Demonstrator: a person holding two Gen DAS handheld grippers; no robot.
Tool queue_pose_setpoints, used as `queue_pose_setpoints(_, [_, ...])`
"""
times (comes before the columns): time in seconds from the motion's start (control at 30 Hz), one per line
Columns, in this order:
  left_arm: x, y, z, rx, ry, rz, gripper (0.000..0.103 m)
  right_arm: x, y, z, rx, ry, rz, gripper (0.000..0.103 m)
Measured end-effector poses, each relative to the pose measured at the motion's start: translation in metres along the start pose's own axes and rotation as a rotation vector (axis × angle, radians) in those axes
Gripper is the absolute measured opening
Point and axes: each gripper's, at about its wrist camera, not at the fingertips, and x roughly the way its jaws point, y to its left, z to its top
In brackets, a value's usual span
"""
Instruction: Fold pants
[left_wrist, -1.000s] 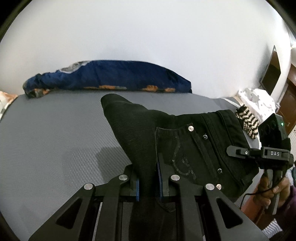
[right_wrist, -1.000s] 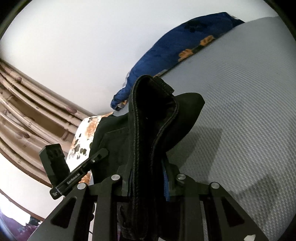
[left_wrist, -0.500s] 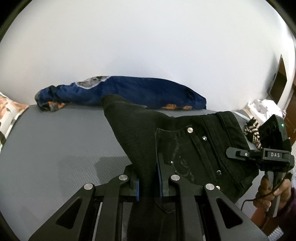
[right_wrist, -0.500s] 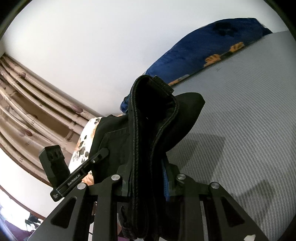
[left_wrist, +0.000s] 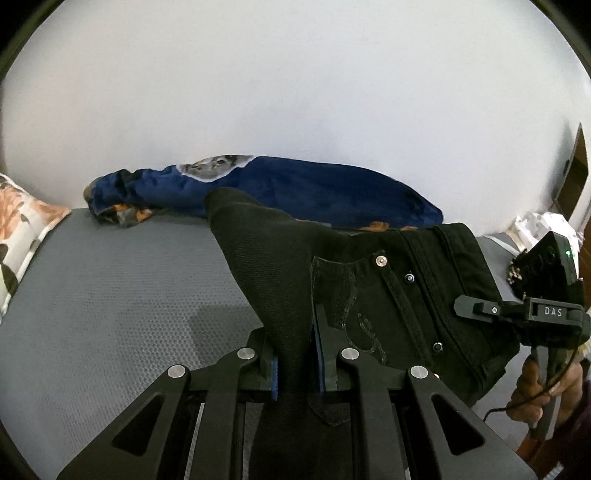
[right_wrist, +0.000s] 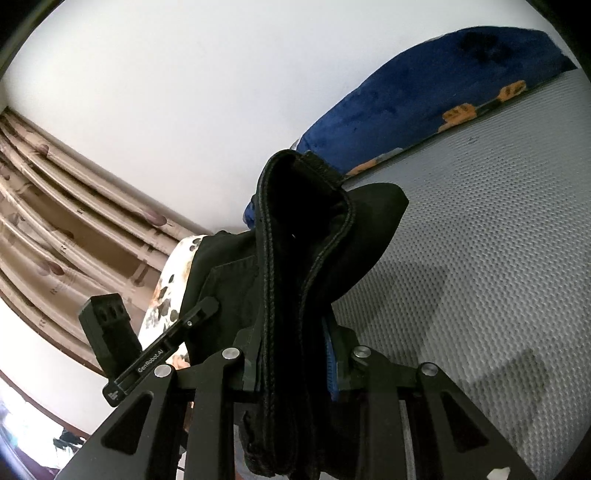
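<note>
Black pants (left_wrist: 369, 295): clamped at the waist in left tool (left_wrist: 295, 354) and right tool (right_wrist: 291, 354), now carried farther across the grey bed (left_wrist: 110, 295) toward the blue blanket (left_wrist: 295, 184), fold pending.

Soft, even daylight; faint shadows fall on the grey bed (left_wrist: 110, 295). Sharp centre, fisheye bending and dark corners.

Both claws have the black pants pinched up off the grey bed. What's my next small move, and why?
Probably lower both together and lay the pants flat on the grey bed. The left claw is shut on a fold of leg fabric and the right claw on the bunched waistband, so the cloth hangs between them with bare mattress beneath.
</note>
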Motion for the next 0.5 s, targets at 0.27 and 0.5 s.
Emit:
queue_pose_setpoints(0.27, [0.019, 0.024, 0.008, -0.018, 0.007, 0.019, 0.014, 0.021, -0.004, 0.009, 0.002, 0.018, -0.006, 0.024])
queue_pose_setpoints(0.5, [0.037, 0.043, 0.016, -0.031, 0.015, 0.030, 0.014, 0.039, -0.010, 0.015, -0.009, 0.039, -0.020, 0.024])
